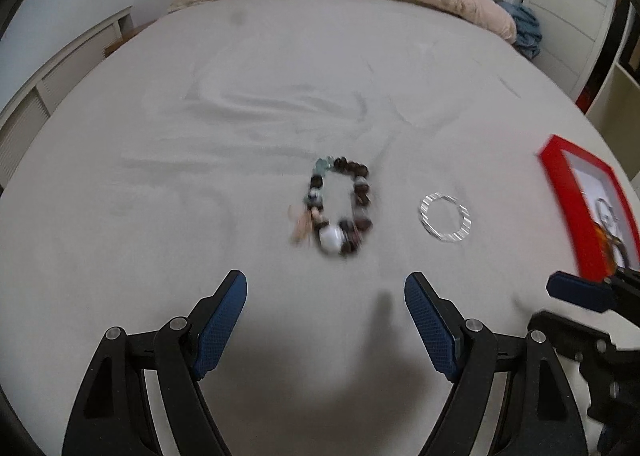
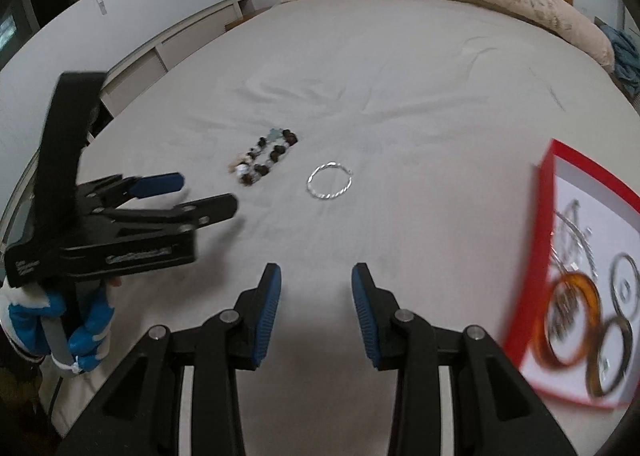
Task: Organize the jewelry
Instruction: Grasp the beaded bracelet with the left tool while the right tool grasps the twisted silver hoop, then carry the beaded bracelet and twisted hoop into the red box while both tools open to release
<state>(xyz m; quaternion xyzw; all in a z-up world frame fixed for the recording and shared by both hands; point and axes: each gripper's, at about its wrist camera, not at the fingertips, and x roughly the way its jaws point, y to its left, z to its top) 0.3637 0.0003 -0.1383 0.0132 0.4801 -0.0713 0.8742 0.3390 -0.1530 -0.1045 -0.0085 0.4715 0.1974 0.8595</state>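
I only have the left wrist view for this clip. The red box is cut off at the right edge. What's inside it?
Observer: The right wrist view shows the red-rimmed white-lined box holding an amber translucent bangle, a dark brown ring-shaped bangle and silvery pieces.
Operator: Is the right hand-held gripper carrying anything?
Observer: No. The right hand-held gripper has blue pads apart with only grey bedsheet between them.
Operator: Who holds the left one?
Observer: A hand in a blue-and-white glove grips the handle of the left hand-held gripper, which points toward the dark beaded bracelet.
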